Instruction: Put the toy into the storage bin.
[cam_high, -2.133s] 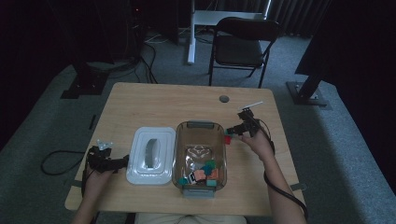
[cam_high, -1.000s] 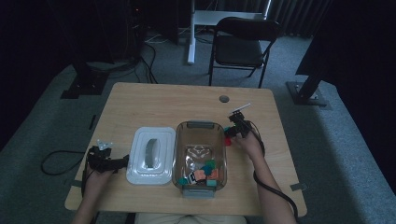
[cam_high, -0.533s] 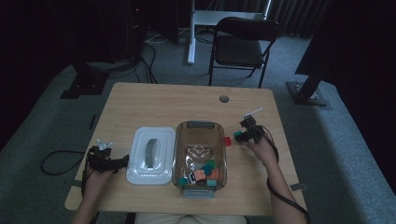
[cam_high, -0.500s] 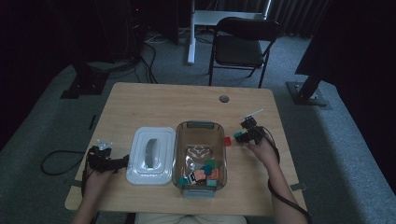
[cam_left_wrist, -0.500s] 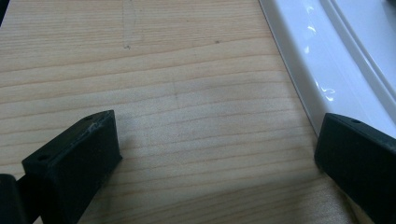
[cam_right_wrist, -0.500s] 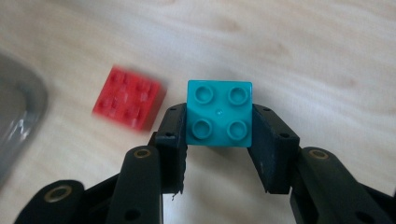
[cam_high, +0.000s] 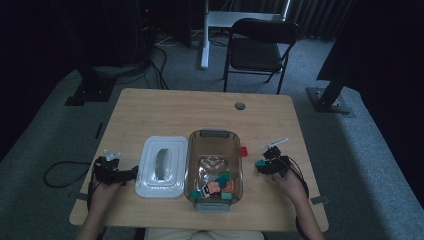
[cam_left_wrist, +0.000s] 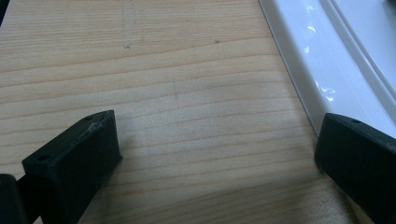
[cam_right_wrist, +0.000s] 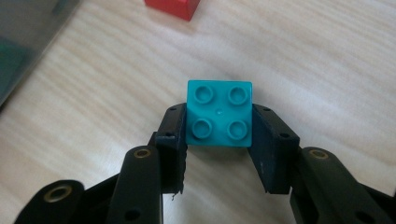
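Right tongs (cam_right_wrist: 219, 140) are clamped on a teal four-stud brick (cam_right_wrist: 219, 114), jaws pressing both its sides, held just over the bench (cam_high: 200, 110) to the right of the clear tub (cam_high: 214, 167). A red brick (cam_right_wrist: 172, 8) sits on the wood a bit farther off, near the tub's right wall. The tub has a bunch of coloured bricks piled at its near end. Left tongs (cam_left_wrist: 210, 154) are wide open with nothing between them, parked over bare wood right beside the white lid (cam_high: 162, 167), left of the tub.
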